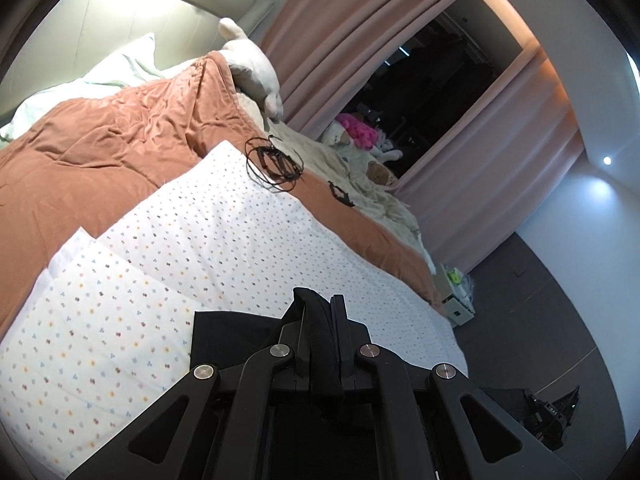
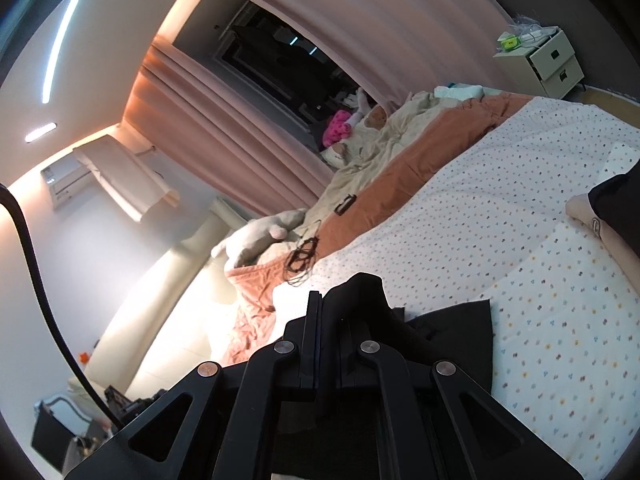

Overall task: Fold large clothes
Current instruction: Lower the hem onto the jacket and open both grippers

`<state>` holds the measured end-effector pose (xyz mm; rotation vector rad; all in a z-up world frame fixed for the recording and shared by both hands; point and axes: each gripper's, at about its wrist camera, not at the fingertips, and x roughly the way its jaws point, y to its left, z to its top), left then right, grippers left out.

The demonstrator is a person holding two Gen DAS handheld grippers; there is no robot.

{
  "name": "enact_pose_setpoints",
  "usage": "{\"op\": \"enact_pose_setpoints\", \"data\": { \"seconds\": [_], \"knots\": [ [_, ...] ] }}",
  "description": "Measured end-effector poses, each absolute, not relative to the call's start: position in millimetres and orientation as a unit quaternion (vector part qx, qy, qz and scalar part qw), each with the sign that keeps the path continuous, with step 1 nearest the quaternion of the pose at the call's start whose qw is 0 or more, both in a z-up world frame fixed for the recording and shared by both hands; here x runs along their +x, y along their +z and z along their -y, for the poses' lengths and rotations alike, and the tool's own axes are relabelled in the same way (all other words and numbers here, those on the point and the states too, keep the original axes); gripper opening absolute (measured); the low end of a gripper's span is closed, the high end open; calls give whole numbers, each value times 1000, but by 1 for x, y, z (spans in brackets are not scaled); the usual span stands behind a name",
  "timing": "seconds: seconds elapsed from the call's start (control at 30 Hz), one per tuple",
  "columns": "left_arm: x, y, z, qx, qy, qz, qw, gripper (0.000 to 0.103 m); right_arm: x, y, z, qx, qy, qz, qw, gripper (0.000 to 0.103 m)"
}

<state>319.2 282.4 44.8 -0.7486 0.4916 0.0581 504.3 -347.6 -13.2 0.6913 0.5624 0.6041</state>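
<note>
A black garment (image 1: 224, 336) hangs from both grippers above a white dotted sheet (image 1: 224, 240) on the bed. My left gripper (image 1: 320, 304) is shut on a bunched black edge of the garment, which sticks up between the fingers. My right gripper (image 2: 332, 300) is shut on another part of the black garment (image 2: 448, 332); a fold bulges over the right finger and the cloth spreads right over the dotted sheet (image 2: 500, 216). Most of the garment is hidden below the grippers.
An orange quilt (image 1: 100, 148) lies beyond the sheet, with a coil of black wire (image 1: 272, 164), a white plush toy (image 1: 252, 68) and a beige blanket (image 1: 360, 184). Pink curtains (image 1: 360, 40) and a white nightstand (image 2: 548, 64) stand past the bed. A person's arm (image 2: 600, 224) shows at the right.
</note>
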Motion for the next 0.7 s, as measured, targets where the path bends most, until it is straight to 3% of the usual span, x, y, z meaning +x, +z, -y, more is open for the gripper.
{"op": "enact_pose_setpoints", "data": {
  "seconds": [0.43,0.57,0.63,0.67,0.7],
  "knots": [
    [415,-43,-306,-369,57,-312,874,6,590,-87,321,313,241,-338,854,5],
    [440,-71,-310,-360,82,-341,865,11,612,-111,313,305,226,-358,853,5],
    [451,-82,-311,-355,91,-355,860,23,622,-120,309,299,216,-368,854,6],
    [455,-85,-312,-351,98,-358,860,41,628,-123,306,290,208,-374,856,11],
    [457,-87,-313,-347,105,-357,861,67,632,-125,302,275,197,-379,861,17]
  ]
}}
